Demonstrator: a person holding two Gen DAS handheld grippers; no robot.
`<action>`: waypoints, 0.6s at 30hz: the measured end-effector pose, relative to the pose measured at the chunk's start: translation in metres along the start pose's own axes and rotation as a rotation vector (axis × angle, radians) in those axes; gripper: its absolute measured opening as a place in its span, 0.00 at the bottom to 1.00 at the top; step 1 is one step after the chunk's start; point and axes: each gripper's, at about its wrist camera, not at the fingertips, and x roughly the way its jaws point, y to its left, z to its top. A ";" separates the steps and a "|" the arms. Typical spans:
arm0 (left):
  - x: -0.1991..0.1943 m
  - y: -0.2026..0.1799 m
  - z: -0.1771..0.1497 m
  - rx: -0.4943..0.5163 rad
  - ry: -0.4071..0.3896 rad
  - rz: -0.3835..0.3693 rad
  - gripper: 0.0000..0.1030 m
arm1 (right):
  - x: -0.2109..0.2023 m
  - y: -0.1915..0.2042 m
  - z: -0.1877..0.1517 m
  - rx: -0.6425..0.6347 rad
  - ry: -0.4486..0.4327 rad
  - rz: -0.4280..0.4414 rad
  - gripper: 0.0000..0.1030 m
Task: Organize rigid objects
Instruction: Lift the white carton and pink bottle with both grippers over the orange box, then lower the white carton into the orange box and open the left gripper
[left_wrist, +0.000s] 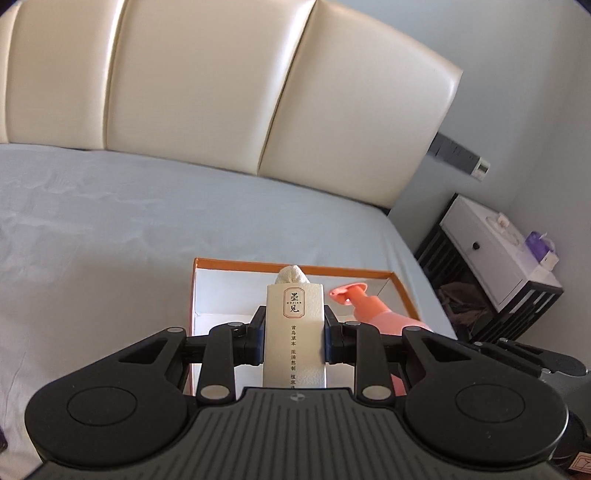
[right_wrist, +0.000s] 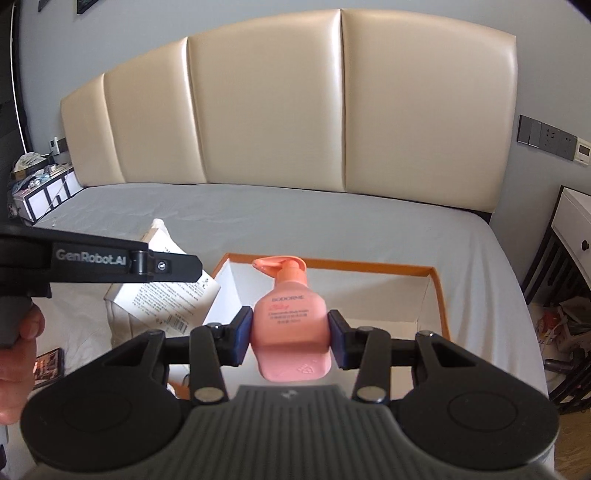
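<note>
My left gripper (left_wrist: 294, 338) is shut on a tall white carton (left_wrist: 294, 332) with Chinese print and holds it above an open orange-rimmed white box (left_wrist: 332, 268) on the bed. My right gripper (right_wrist: 290, 334) is shut on a pink pump bottle (right_wrist: 289, 325) and holds it over the same box (right_wrist: 437, 295). The pink bottle (left_wrist: 373, 306) shows to the right of the carton in the left wrist view. The carton (right_wrist: 166, 295) and the left gripper's arm (right_wrist: 110, 264) show at the left in the right wrist view.
The box lies on a grey bedsheet (left_wrist: 110, 229) in front of a cream padded headboard (right_wrist: 277, 110). A white nightstand (left_wrist: 495, 254) with small items stands right of the bed. Another cluttered stand (right_wrist: 40, 184) is at the far left. A small dark item (right_wrist: 48, 363) lies on the bed.
</note>
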 end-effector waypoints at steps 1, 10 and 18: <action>0.010 0.002 0.002 -0.001 0.022 -0.006 0.30 | 0.008 -0.002 0.001 0.003 0.010 -0.007 0.42; 0.085 0.023 -0.013 -0.007 0.226 0.005 0.30 | 0.076 -0.018 -0.021 0.043 0.169 0.009 0.42; 0.108 0.024 -0.034 0.097 0.350 0.040 0.30 | 0.105 -0.018 -0.035 0.035 0.249 0.023 0.42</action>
